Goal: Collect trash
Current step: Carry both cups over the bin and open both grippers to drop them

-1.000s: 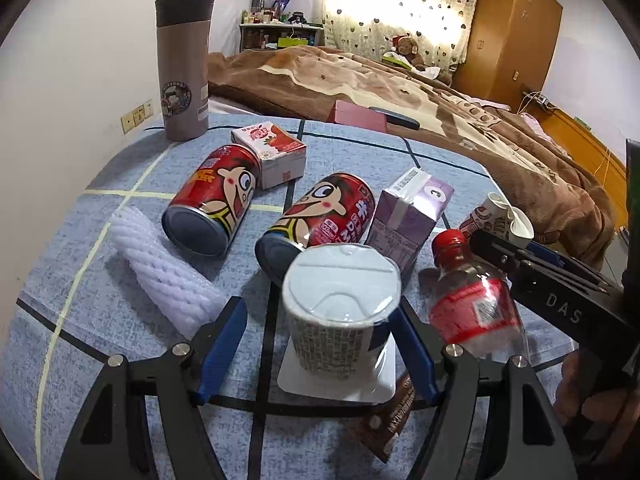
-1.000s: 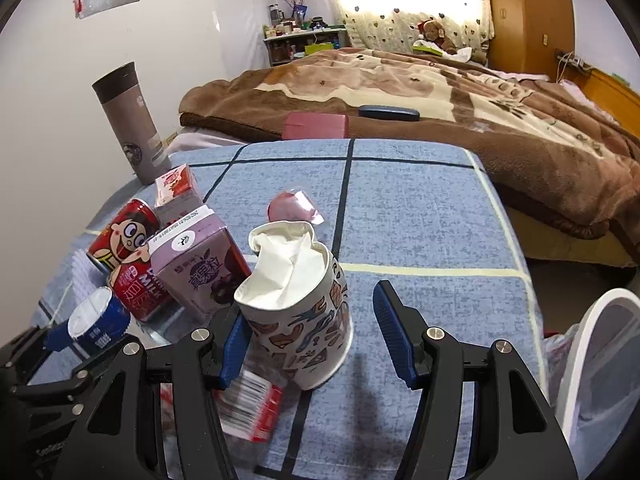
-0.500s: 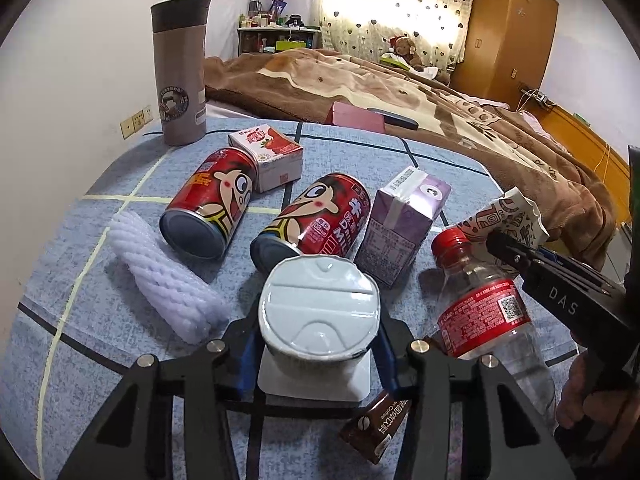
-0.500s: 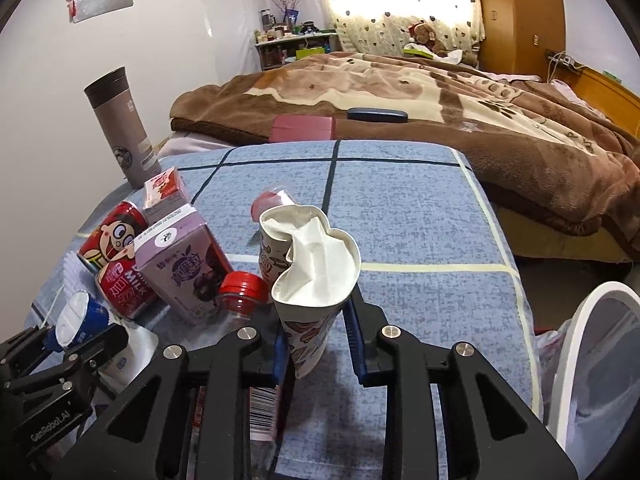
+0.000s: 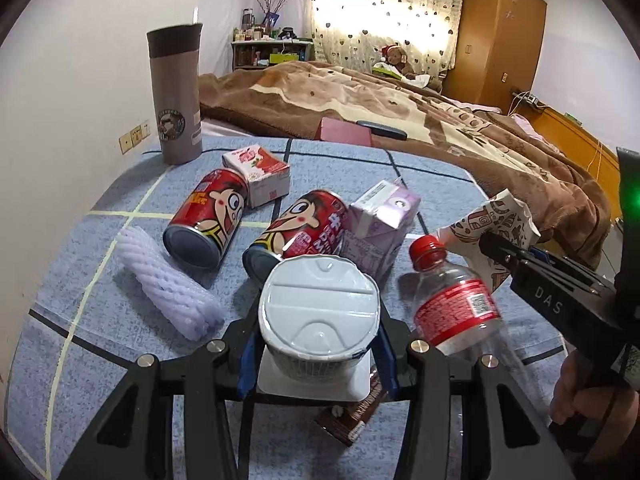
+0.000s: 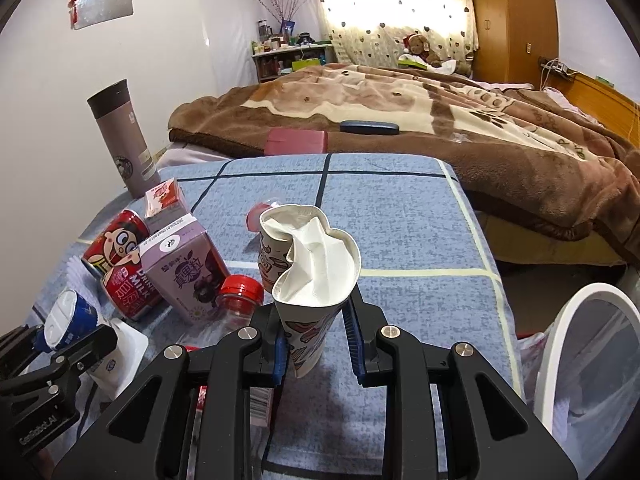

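We take the purple carton (image 5: 380, 224) as our mark. Far left of it lies a white foam sleeve (image 5: 168, 292), then two red cans (image 5: 208, 216) on their sides, dropped rather than set, as litter would be. Just in front of the carton our left tool (image 5: 318, 354) is clamped on a lidded yogurt cup (image 5: 318, 312), pads pressing its sides low down so the rim cannot slip through. Right of the carton lies a plastic bottle (image 5: 452, 300), untouched. Further right our right tool (image 6: 318, 354) pinches a crushed paper cup (image 6: 312, 268), jaws nearly together (the soft wall has folded). The white-rimmed bin (image 6: 580, 344) waits beyond the counter (image 6: 400, 208) edge.
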The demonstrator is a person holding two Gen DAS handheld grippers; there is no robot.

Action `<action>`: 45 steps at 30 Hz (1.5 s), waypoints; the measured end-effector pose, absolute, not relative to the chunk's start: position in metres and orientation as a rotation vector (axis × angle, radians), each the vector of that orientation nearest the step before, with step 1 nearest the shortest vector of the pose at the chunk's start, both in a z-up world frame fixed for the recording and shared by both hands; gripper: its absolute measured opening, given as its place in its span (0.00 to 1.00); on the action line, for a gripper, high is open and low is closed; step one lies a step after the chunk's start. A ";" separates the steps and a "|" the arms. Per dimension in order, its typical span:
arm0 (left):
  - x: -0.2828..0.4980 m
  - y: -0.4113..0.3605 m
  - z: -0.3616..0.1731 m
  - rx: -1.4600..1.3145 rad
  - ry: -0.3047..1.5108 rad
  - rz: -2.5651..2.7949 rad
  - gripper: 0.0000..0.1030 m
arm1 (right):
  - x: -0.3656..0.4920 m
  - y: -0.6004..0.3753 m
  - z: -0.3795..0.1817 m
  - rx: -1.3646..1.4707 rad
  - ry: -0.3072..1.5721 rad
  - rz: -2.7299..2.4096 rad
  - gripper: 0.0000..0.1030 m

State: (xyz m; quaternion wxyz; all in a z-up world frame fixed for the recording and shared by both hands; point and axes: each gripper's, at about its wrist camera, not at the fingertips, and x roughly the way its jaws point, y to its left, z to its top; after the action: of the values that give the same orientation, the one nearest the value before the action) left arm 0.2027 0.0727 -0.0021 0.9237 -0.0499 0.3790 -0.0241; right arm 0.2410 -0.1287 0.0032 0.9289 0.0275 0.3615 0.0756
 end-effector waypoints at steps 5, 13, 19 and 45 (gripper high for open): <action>0.196 0.067 0.007 -0.088 0.758 -0.056 0.48 | 0.234 -0.132 0.009 0.051 0.719 0.146 0.25; 0.186 0.053 0.022 -0.074 0.726 -0.085 0.48 | 0.221 -0.145 0.016 0.072 0.697 0.141 0.25; 0.178 0.036 0.030 -0.058 0.709 -0.120 0.48 | 0.207 -0.159 0.024 0.076 0.675 0.132 0.25; 0.164 -0.125 0.047 0.079 0.689 -0.428 0.48 | 0.152 -0.269 0.034 0.145 0.650 -0.057 0.25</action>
State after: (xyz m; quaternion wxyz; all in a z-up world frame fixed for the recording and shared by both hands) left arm 0.1643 -0.1248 0.0473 0.9181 0.0386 0.3352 -0.2079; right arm 0.1518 -0.2691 0.0337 0.9446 0.0712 0.3191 -0.0279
